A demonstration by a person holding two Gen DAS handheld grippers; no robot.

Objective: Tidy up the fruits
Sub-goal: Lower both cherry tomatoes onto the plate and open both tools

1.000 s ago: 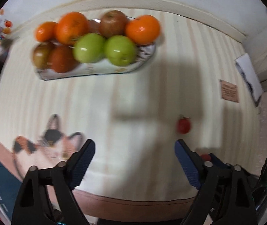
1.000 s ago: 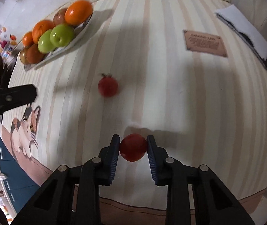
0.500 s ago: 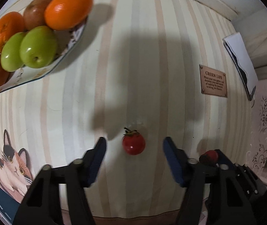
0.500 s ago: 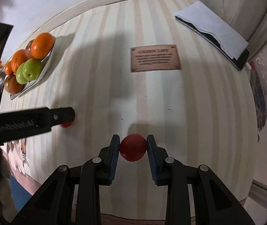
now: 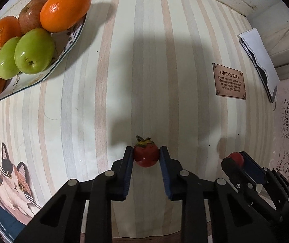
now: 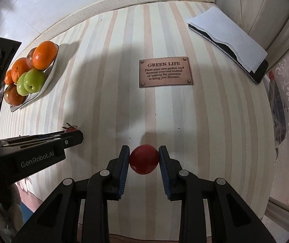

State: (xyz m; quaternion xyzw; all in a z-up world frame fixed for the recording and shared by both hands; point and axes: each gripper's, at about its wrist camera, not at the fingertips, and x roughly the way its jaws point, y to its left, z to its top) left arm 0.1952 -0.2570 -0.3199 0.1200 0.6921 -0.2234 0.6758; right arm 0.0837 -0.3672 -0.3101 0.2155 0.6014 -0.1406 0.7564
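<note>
Two grippers, each clamped on a fruit.
Left gripper (image 5: 146, 157) pads pinch small red stemmed tomato (image 5: 146, 155); right gripper (image 6: 144, 159) pads pinch smooth round red tomato (image 6: 143, 159). White patterned fruit plate (image 5: 71, 38) sits far ahead-left of left jaws.

Both cameras sit just behind their own claws, looking forward and down along the fingers at the striped bench (image 5: 108, 93) from close range. The left view faces the fruit plate (image 5: 71, 40) at upper left; the right view faces the brown sign (image 6: 165, 73). Both share plate, sign and each other's claw.
</note>
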